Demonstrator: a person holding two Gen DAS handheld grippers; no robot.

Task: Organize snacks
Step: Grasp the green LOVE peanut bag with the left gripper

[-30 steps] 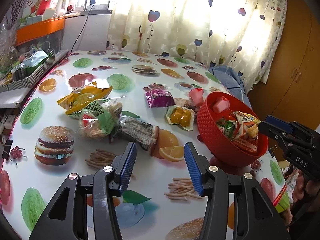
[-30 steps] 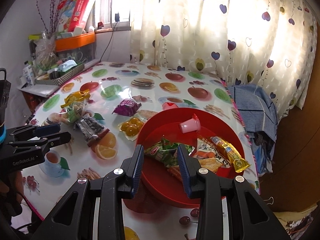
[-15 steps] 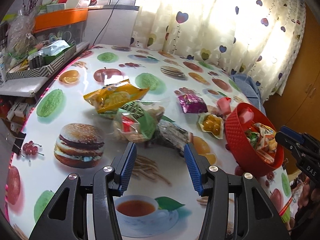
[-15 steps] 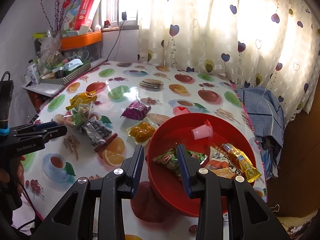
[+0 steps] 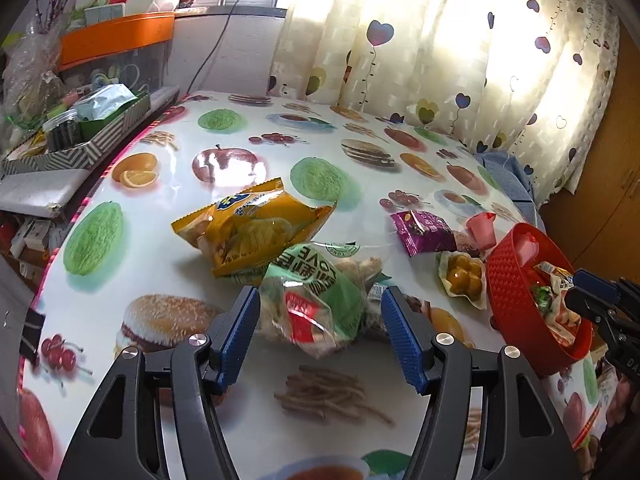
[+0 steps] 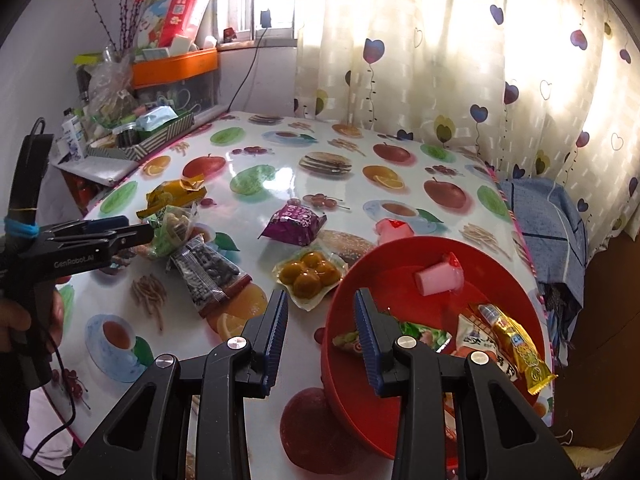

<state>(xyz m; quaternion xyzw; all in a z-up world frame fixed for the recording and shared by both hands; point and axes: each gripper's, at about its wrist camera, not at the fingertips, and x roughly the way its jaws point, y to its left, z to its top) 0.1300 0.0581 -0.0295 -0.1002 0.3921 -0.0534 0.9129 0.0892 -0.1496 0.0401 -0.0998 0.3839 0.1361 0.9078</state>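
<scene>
Green snack bag (image 5: 316, 304) sits between the left gripper's (image 5: 320, 320) just-widened jaws (untouched).

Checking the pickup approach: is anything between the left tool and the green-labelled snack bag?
Nothing visible. The left tool, jaws just opened wider, points straight at the green-labelled snack bag, which sits between its fingertips untouched; the yellow chip bag lies beyond it.
</scene>
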